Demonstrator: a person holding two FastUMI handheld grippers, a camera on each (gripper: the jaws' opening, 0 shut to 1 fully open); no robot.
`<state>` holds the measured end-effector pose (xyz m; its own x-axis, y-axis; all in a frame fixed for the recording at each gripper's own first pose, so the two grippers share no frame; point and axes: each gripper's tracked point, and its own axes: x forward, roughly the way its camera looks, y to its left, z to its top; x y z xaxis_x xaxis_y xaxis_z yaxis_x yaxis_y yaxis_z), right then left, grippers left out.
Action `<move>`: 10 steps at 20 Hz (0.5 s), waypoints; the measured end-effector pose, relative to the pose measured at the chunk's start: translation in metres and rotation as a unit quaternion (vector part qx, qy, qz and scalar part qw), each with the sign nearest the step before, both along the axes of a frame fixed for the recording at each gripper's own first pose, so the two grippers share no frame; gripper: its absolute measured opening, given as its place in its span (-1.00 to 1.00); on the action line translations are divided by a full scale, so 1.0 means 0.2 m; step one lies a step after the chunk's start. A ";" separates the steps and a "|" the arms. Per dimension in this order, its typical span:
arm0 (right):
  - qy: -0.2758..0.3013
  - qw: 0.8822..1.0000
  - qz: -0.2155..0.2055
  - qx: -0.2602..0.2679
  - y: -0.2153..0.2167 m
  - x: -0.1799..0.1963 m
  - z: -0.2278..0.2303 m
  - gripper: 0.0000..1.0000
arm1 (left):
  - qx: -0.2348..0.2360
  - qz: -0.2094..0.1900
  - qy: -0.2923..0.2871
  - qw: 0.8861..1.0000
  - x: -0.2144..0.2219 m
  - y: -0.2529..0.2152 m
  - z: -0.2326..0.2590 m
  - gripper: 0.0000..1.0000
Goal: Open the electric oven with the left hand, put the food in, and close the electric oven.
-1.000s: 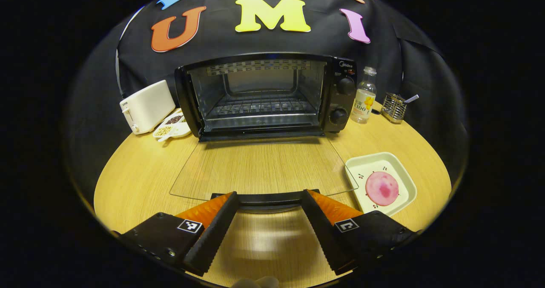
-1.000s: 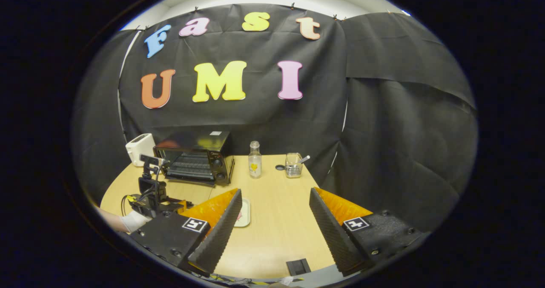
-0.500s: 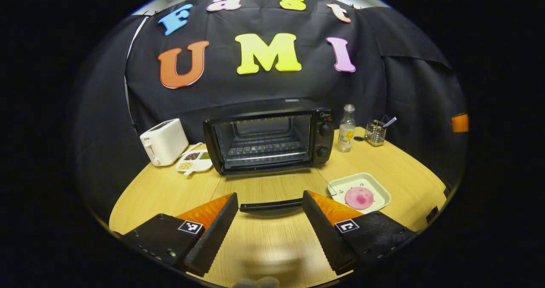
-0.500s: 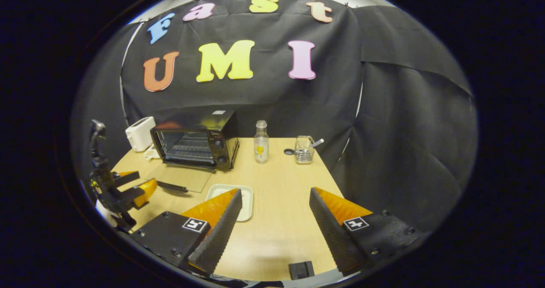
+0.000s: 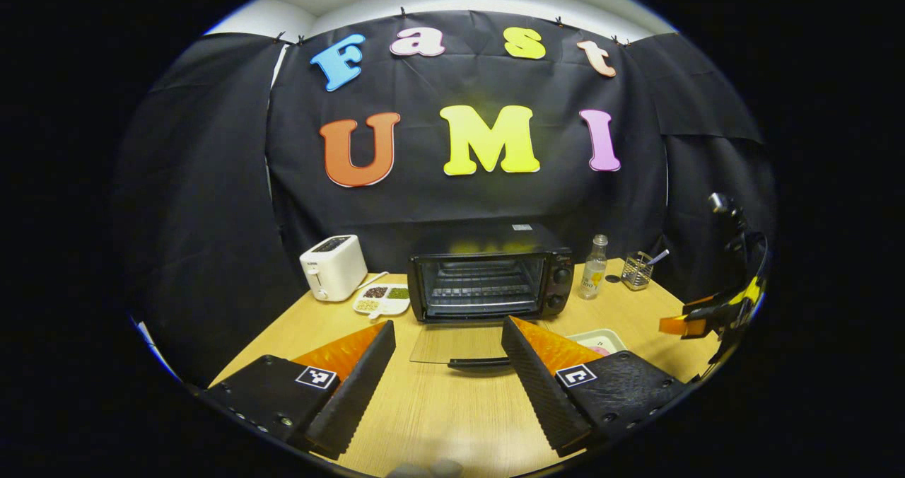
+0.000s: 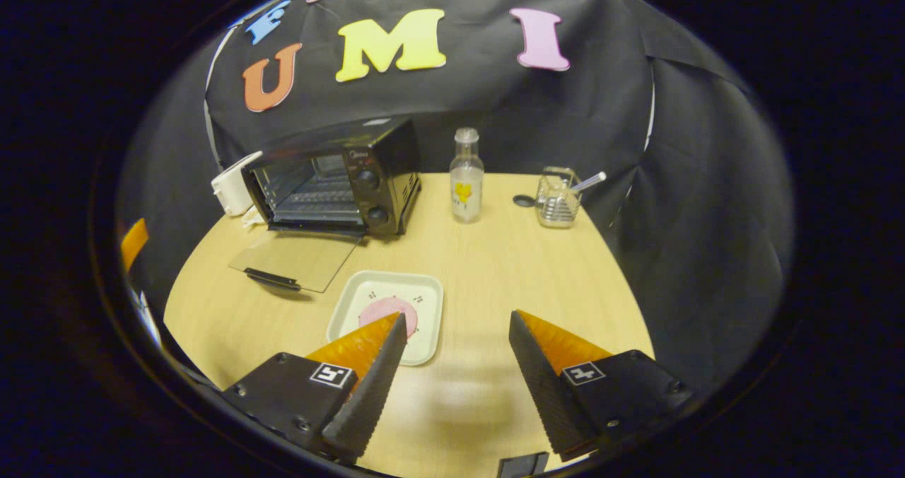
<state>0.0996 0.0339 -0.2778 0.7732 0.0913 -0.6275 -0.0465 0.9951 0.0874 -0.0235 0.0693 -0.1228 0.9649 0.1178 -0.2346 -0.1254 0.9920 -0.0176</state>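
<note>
At the centre of the left gripper view sits the electric oven (image 5: 490, 286), its glass door (image 5: 456, 344) folded flat onto the table (image 5: 438, 414). Lower down, the left gripper (image 5: 448, 368) is spread wide, gripping nothing. Low in the right gripper view, the right gripper (image 6: 457, 361) gapes empty just above the pink food (image 6: 382, 312) on its white tray (image 6: 428, 322).

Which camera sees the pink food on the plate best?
The right gripper view. There the pink food lies in plain sight on the white plate, just ahead of the right claw. In the left gripper view a finger of the left claw hides most of the plate, leaving a pink sliver.
</note>
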 end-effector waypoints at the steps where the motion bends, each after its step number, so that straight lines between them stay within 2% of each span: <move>1: 0.013 1.000 0.003 0.007 0.01 0.03 -0.06 0.82 | 0.002 0.006 -0.003 1.000 -0.02 0.02 0.03 0.94; 4: 0.049 0.998 0.015 0.034 0.05 0.11 -0.19 0.65 | 0.013 0.026 -0.006 1.000 -0.09 0.07 0.08 0.93; 5: 0.059 0.997 0.017 0.040 0.06 0.13 -0.23 0.52 | 0.016 0.033 -0.003 0.999 -0.11 0.08 0.08 1.00; 6: 0.069 0.996 0.020 0.045 0.07 0.15 -0.27 0.43 | 0.017 0.039 -0.002 0.999 -0.14 0.09 0.09 0.94; 8: 0.091 0.994 0.024 0.053 0.08 0.18 -0.34 0.34 | 0.019 0.056 0.002 0.998 -0.17 0.11 0.09 0.94; 9: 0.103 0.992 0.028 0.063 0.09 0.19 -0.37 0.22 | 0.020 0.067 0.002 0.998 -0.19 0.13 0.10 0.93; 10: 0.114 0.991 0.029 0.069 0.10 0.19 -0.40 0.21 | 0.019 0.076 0.004 0.997 -0.20 0.15 0.09 0.93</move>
